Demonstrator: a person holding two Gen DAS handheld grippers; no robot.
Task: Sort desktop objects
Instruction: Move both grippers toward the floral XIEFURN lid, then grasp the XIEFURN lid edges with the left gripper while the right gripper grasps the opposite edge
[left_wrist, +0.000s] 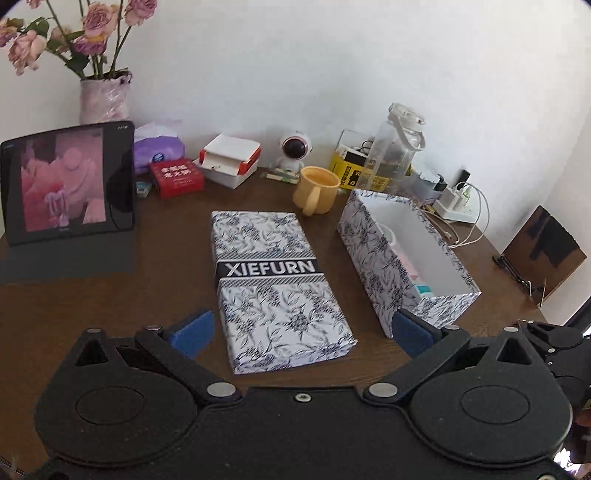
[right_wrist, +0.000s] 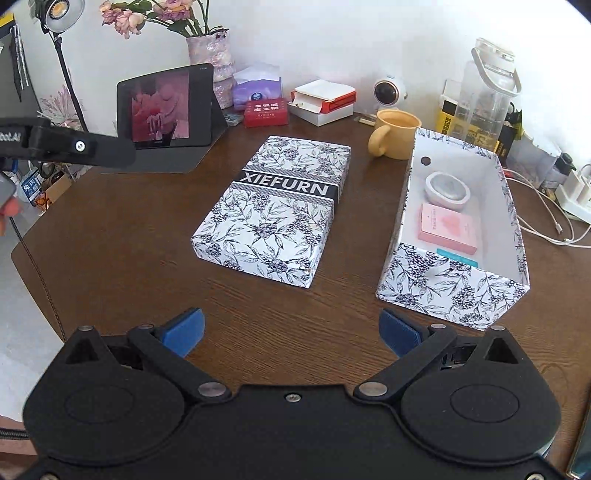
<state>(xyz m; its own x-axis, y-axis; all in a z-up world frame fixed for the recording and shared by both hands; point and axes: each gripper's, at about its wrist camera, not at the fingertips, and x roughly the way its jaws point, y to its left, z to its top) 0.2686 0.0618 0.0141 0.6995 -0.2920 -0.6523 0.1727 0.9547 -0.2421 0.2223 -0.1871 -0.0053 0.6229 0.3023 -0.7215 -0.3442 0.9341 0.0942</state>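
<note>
I am looking across a brown desk (right_wrist: 110, 258), going left to right. At ten o'clock a tablet (right_wrist: 166, 107) is standing propped and showing a pink picture; behind it a vase (right_wrist: 212, 51) is holding roses. Just right of the tablet a red box (right_wrist: 266, 112) is lying beside a purple tissue pack (right_wrist: 258, 88). At twelve o'clock the lid (right_wrist: 273, 214), printed XIEFURN, is lying flat on the desk, well apart from the box (right_wrist: 450, 291) at two o'clock. That box is sitting open, and inside it a white dish (right_wrist: 447, 192) is resting at the far end, a pink card pack (right_wrist: 448, 229) is lying near the middle, and a teal item (right_wrist: 458, 260) is showing at the near wall. A yellow mug (right_wrist: 395, 134) is standing just beyond the box's far left corner, with a clear bottle (right_wrist: 487, 92) behind at one o'clock.

My left gripper (left_wrist: 301, 332) is hovering over the lid's near end, its blue pads (left_wrist: 192, 332) spread wide apart and gripping nothing. My right gripper (right_wrist: 291, 332) is hovering over bare desk at six o'clock, its pads (right_wrist: 184, 330) likewise wide apart and empty.
</note>
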